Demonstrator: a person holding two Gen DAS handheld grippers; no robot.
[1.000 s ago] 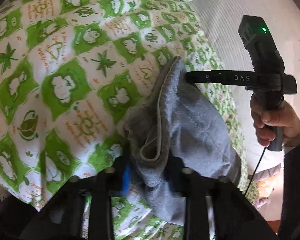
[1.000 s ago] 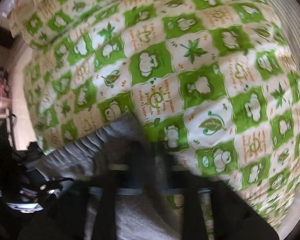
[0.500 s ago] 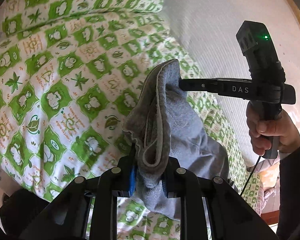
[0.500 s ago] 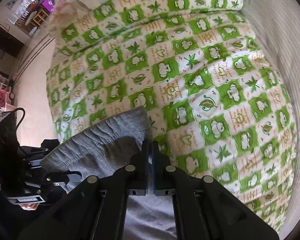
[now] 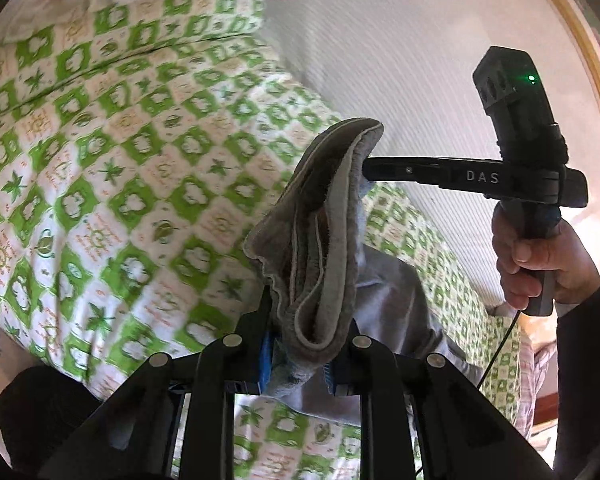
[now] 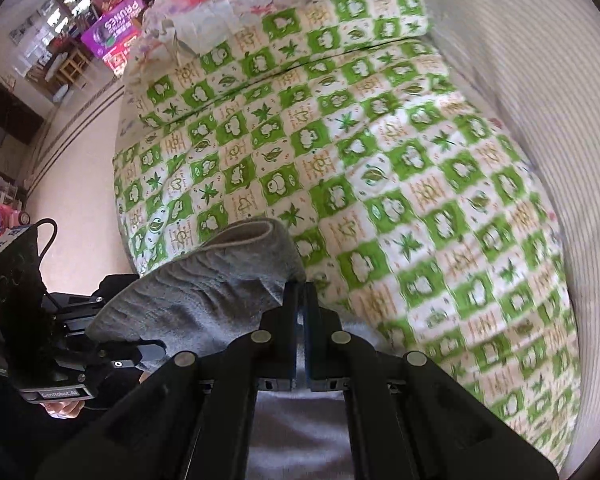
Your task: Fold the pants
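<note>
Grey pants hang bunched above the bed.

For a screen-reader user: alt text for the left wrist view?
Left gripper clamps a bunched band of grey pants, lifted over a green-and-white checked quilt. Right gripper, held in a hand, pinches the band's far end.

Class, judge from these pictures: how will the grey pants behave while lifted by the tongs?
Probably floppy: the grey pants sag between the left tongs and right tongs. Likely thick, fleecy, not slippery: the waistband bunches in folds.
</note>
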